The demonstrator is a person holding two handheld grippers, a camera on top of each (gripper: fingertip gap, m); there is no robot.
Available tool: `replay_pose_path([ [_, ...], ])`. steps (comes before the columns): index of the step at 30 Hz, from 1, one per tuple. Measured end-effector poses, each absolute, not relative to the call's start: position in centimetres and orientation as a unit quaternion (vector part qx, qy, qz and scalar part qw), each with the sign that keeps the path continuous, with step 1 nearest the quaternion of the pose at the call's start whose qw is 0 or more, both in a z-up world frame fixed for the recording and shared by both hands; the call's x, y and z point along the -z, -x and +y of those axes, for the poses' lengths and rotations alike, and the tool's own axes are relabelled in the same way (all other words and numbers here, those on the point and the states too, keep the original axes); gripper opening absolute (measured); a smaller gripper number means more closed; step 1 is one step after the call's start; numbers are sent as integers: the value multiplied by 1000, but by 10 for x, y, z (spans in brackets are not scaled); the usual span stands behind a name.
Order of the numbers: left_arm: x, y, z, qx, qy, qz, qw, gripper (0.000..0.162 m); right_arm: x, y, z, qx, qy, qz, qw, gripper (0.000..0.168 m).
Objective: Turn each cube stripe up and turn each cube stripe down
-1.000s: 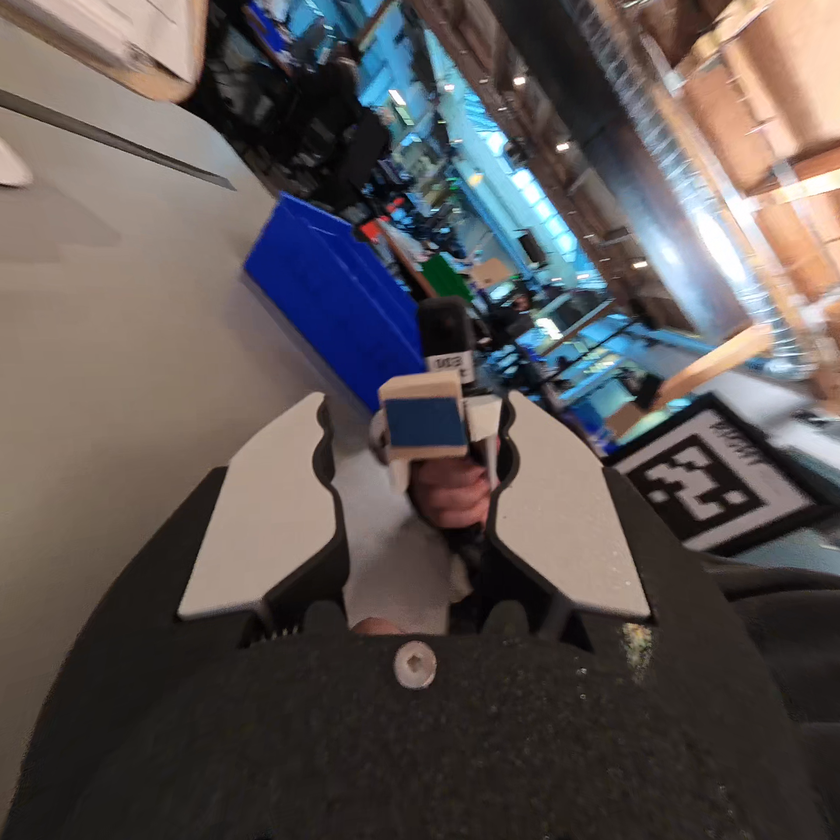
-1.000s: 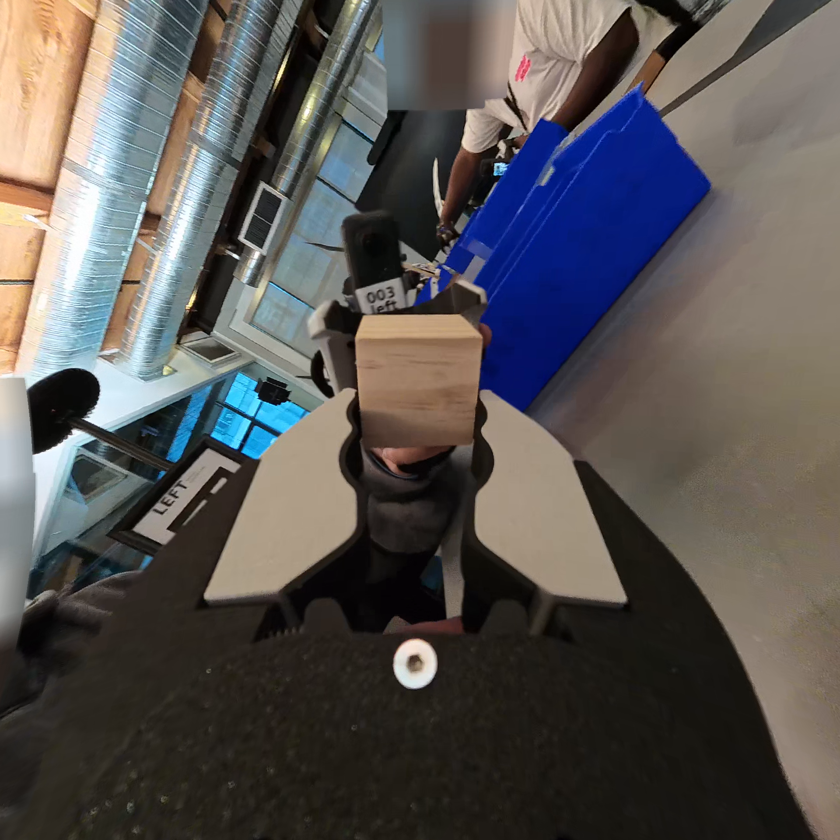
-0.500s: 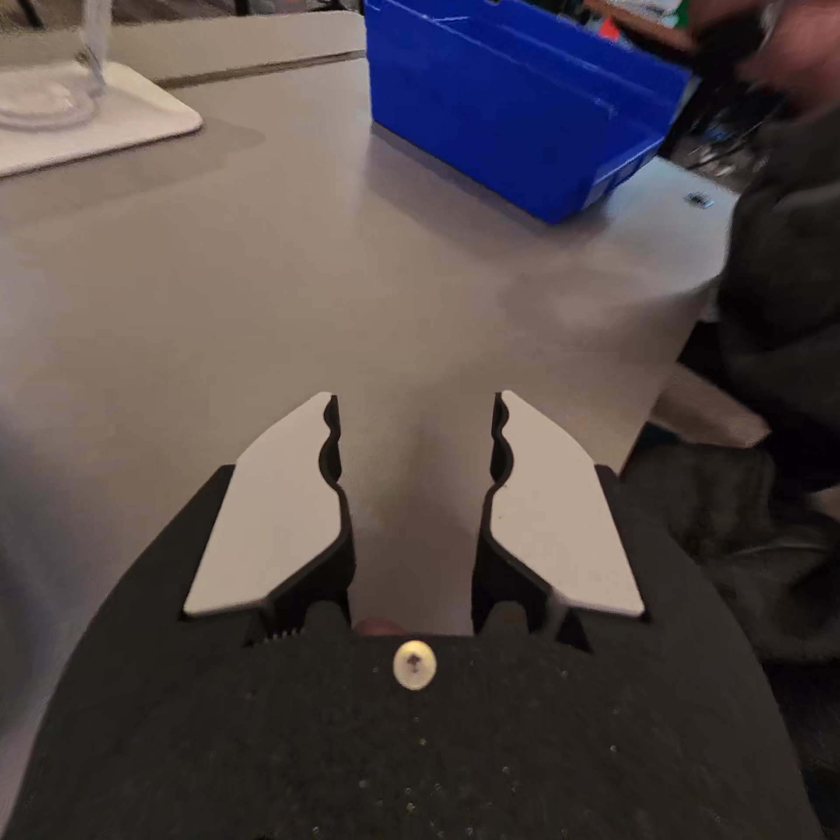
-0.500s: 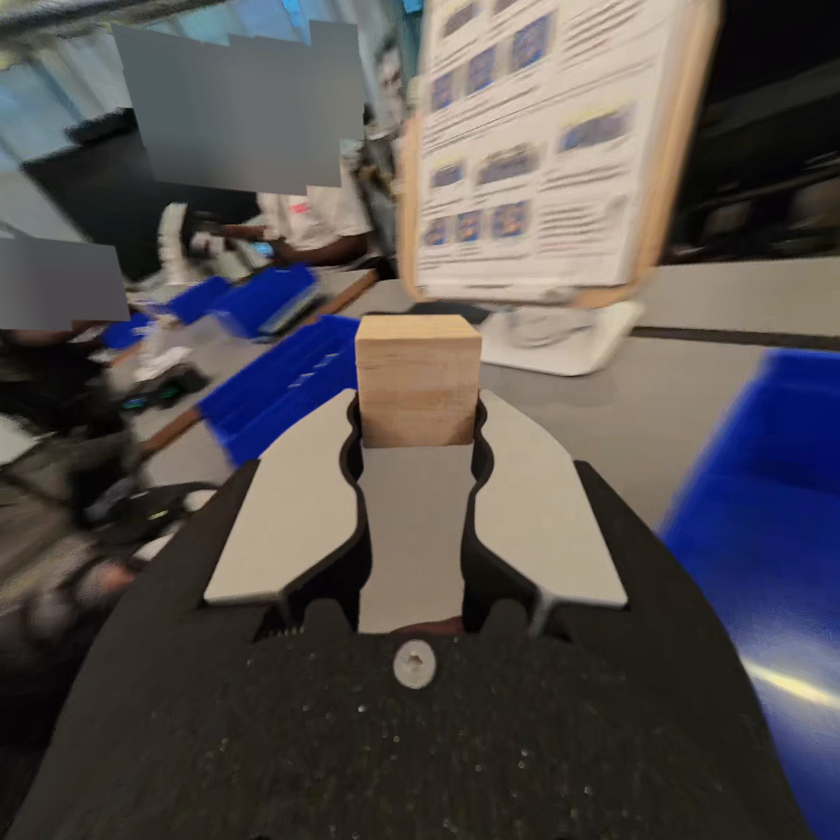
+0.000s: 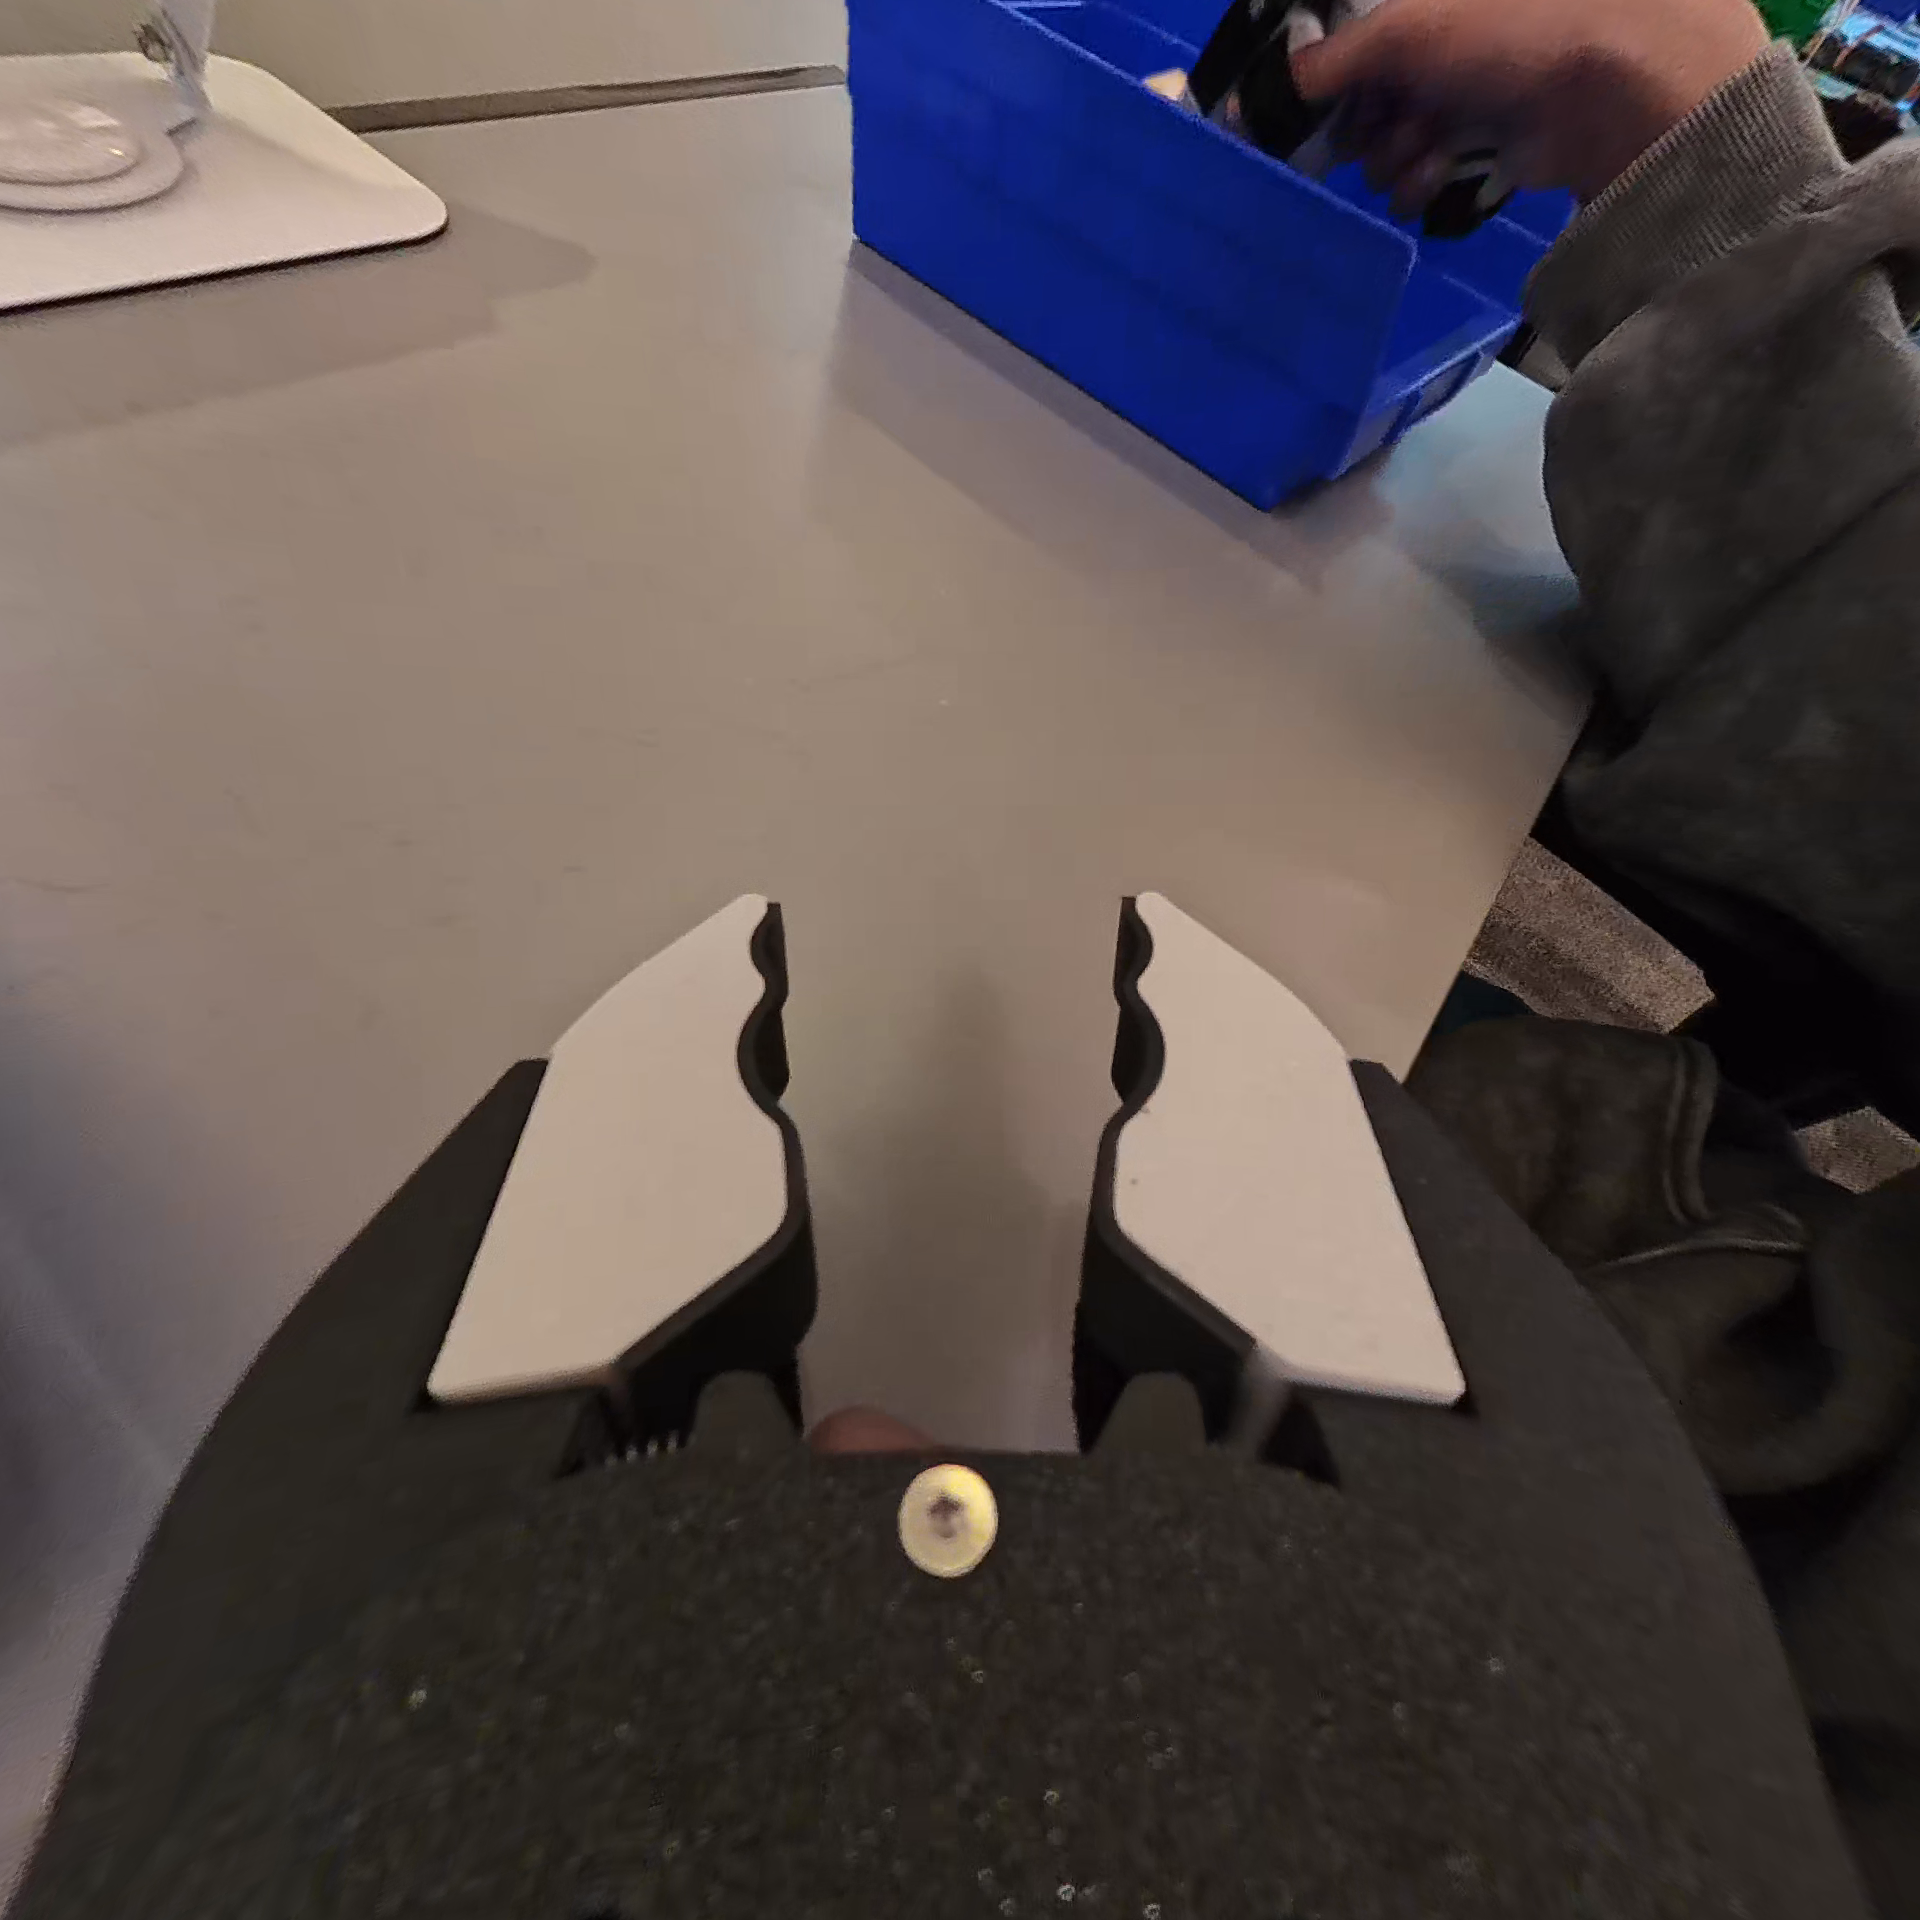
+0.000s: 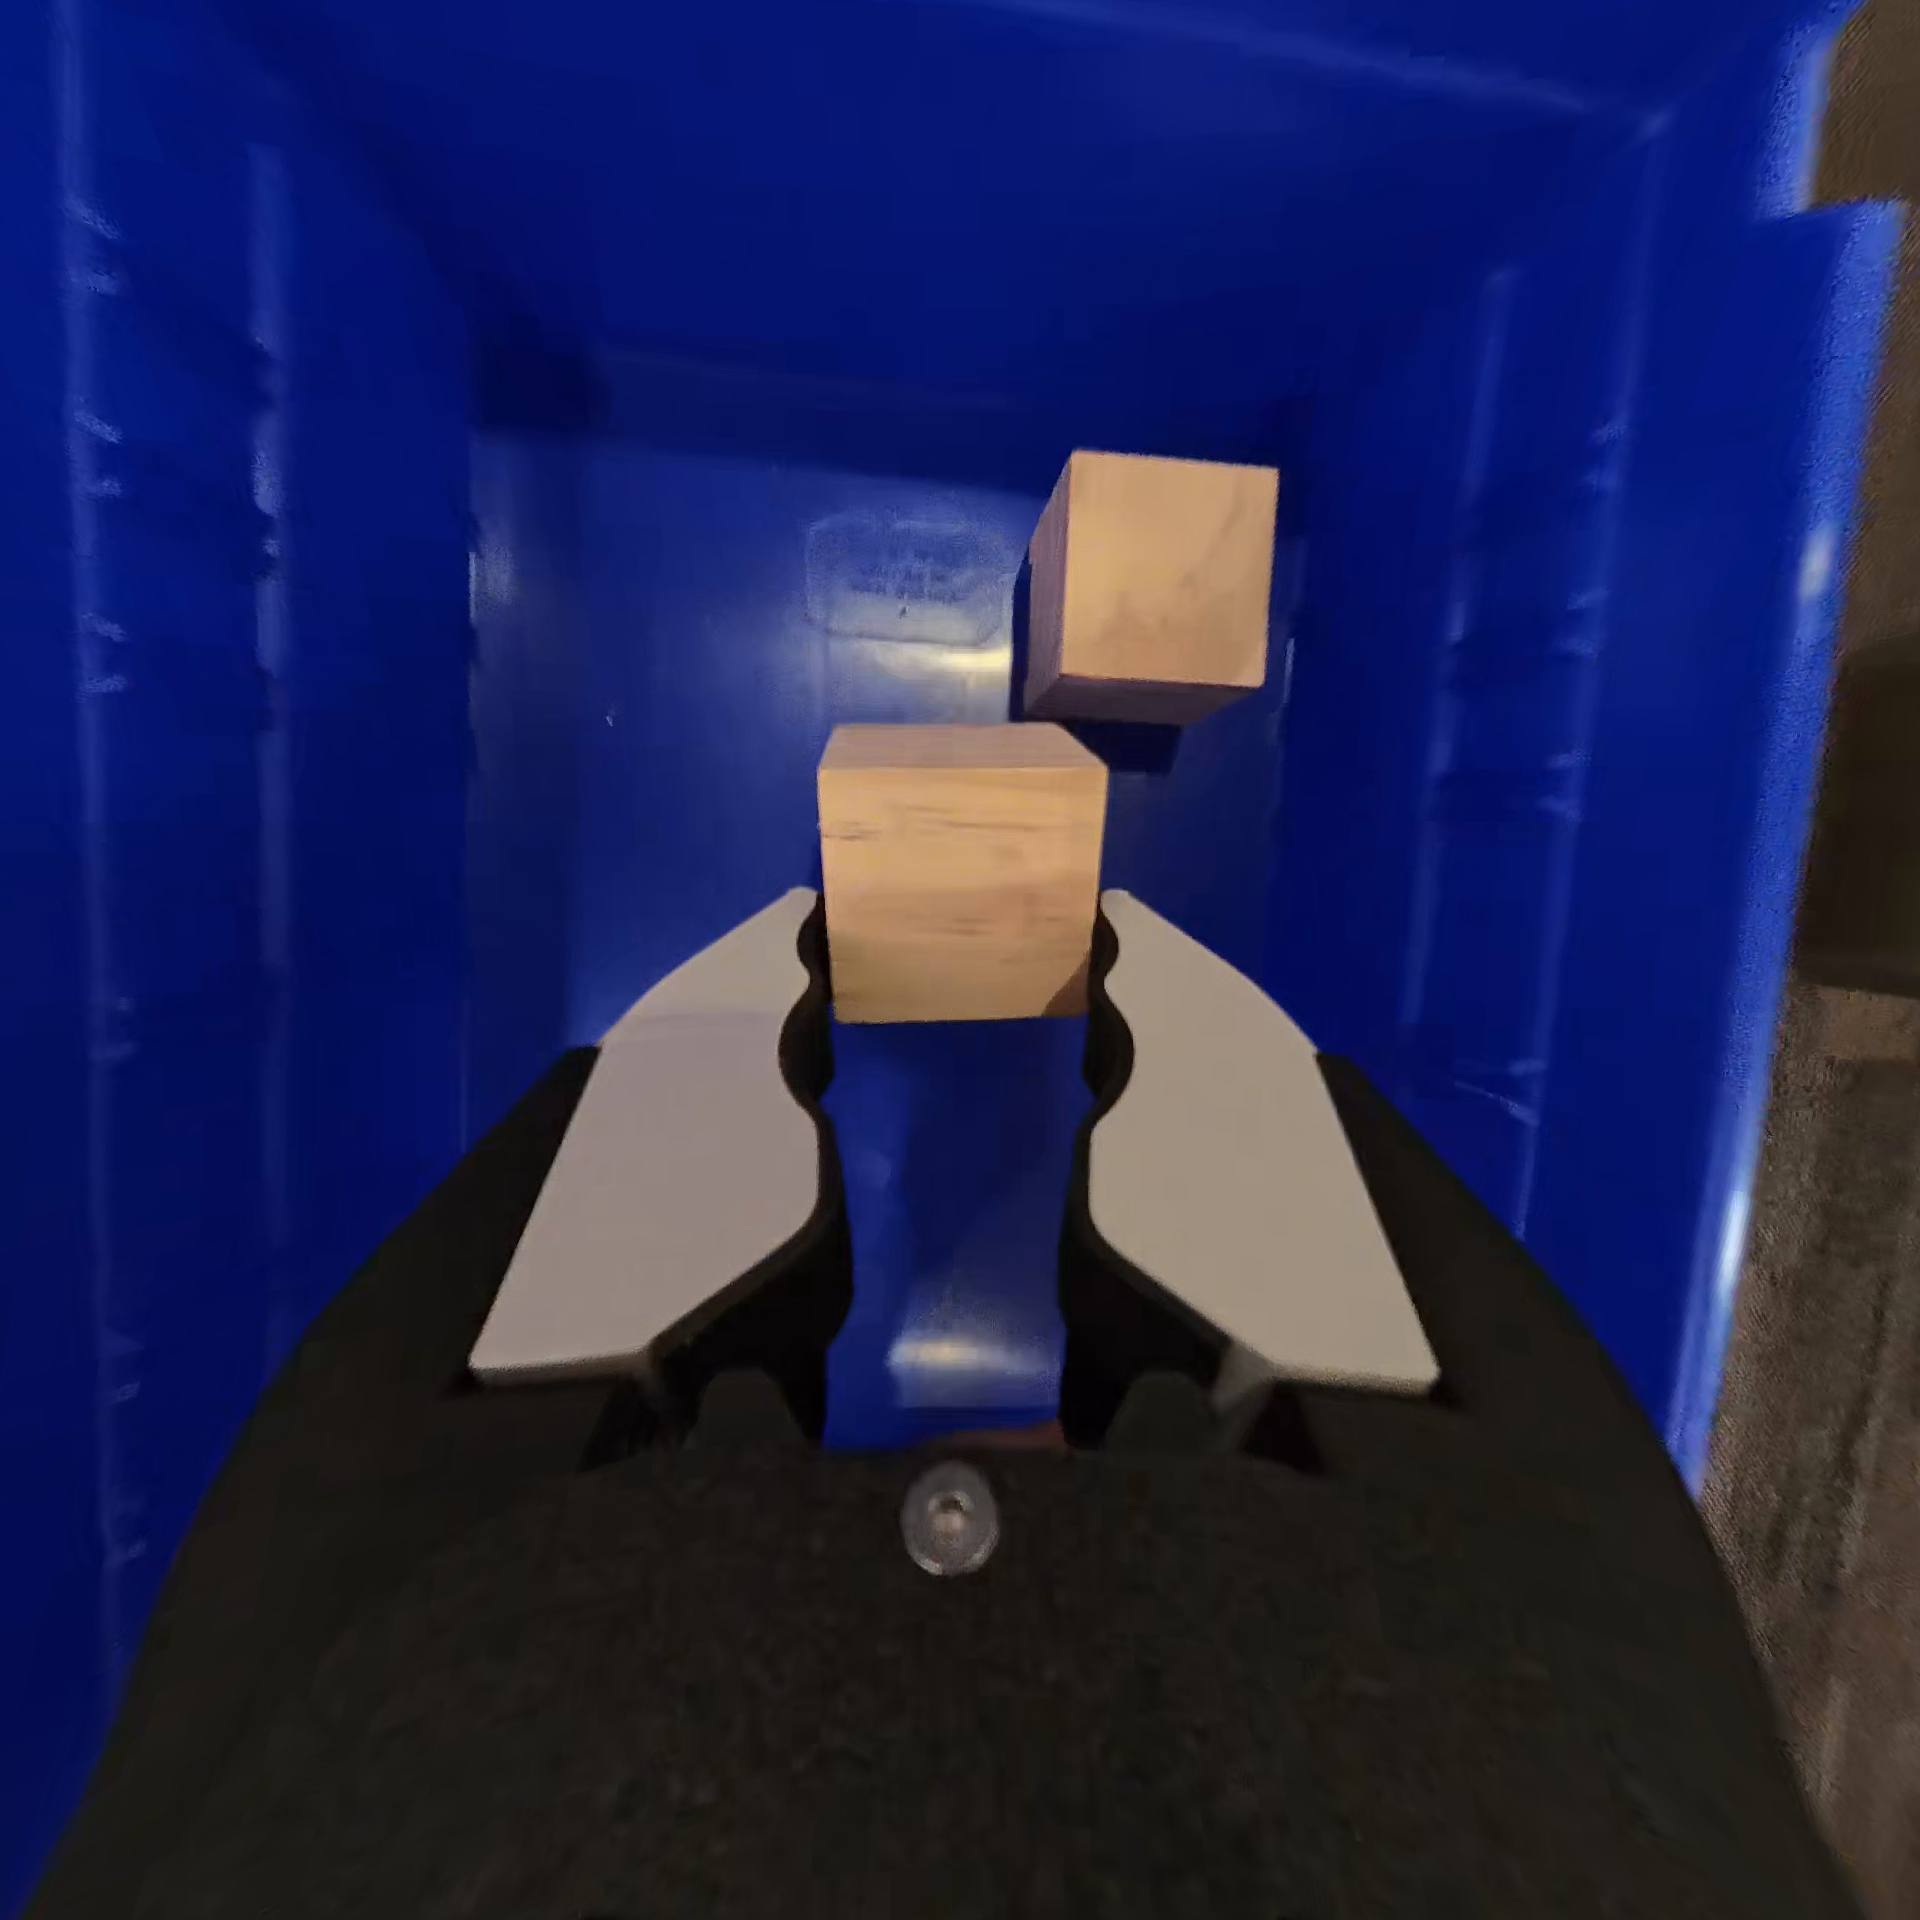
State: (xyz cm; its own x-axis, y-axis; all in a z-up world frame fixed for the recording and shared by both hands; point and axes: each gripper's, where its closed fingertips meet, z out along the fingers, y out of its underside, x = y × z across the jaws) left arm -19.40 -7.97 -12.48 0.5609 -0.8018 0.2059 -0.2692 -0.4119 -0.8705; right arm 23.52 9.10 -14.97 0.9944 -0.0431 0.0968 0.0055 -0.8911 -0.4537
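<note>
A: What is the right claw [image 6: 961, 914] doing down in the blue bin [image 6: 260, 727]?

B: It is clenched on a plain wooden cube [image 6: 958, 878], fingertips pressing its two side faces, at mid-frame in the right wrist view. The camera looks straight down into the bin, so I judge the cube is being lowered for setting down. No stripe shows on the faces toward the camera.

A: Anything already in there?

B: A second cube [image 6: 1153, 582], just above and right of the held one in the frame. It seems to rest on the bin floor, turned a little, close to the held cube but apart from it. Its visible faces are bare wood too.

A: And the left claw [image 5: 951, 925]?

B: Released, grasping nothing, its jaws apart over the bare grey counter [image 5: 520, 623] in the lower centre of its view. It looks parked clear of the work. The bin [image 5: 1122, 239] sits at upper right there, with the person's hand [image 5: 1496, 94] over it holding the other tool.

A: The white thing at upper left?

B: A flat white stand base [image 5: 208, 208], well apart from the bin.
</note>
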Motion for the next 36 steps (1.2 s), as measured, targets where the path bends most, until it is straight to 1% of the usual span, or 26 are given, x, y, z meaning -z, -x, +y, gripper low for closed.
replay_pose_path([
  [6,137,194,-80,305,787,357,399,59,169,-230,90,48,980,-7,191,46],
  [9,139,191,-81,302,788,362,396,60,175,-233,90,56,981,-5,186,46],
  [12,140,191,-80,300,790,357,397,64,179,-232,89,44,981,-10,191,46],
  [14,140,192,-80,300,791,357,395,64,174,-231,88,32,979,-10,203,50],
  [16,138,193,-79,301,791,354,398,64,151,-232,86,30,970,-8,241,53],
  [17,137,194,-80,302,791,354,398,64,130,-232,85,28,962,-7,273,54],
  [20,137,196,-79,295,791,354,402,63,45,-214,76,21,910,-25,414,54],
  [22,138,198,-77,287,794,353,404,63,-5,-176,61,-11,859,-68,507,53],
  [24,138,199,-76,289,796,349,402,63,-26,-111,40,-85,815,-140,556,54],
  [26,137,201,-76,291,798,343,402,62,-12,-29,5,-205,778,-228,549,54],
  [28,138,203,-76,292,802,338,397,63,21,39,-36,-312,747,-282,515,52],
  [29,137,203,-76,294,804,335,393,63,39,61,-52,-339,739,-300,499,51],
  [32,129,207,-76,292,804,335,395,63,81,90,-71,-327,749,-344,462,49],
  [34,105,216,-72,294,797,328,413,65,92,93,-71,-310,763,-351,446,49],
  [36,76,245,-57,267,802,305,439,68,97,95,-72,-304,767,-358,438,49],
])
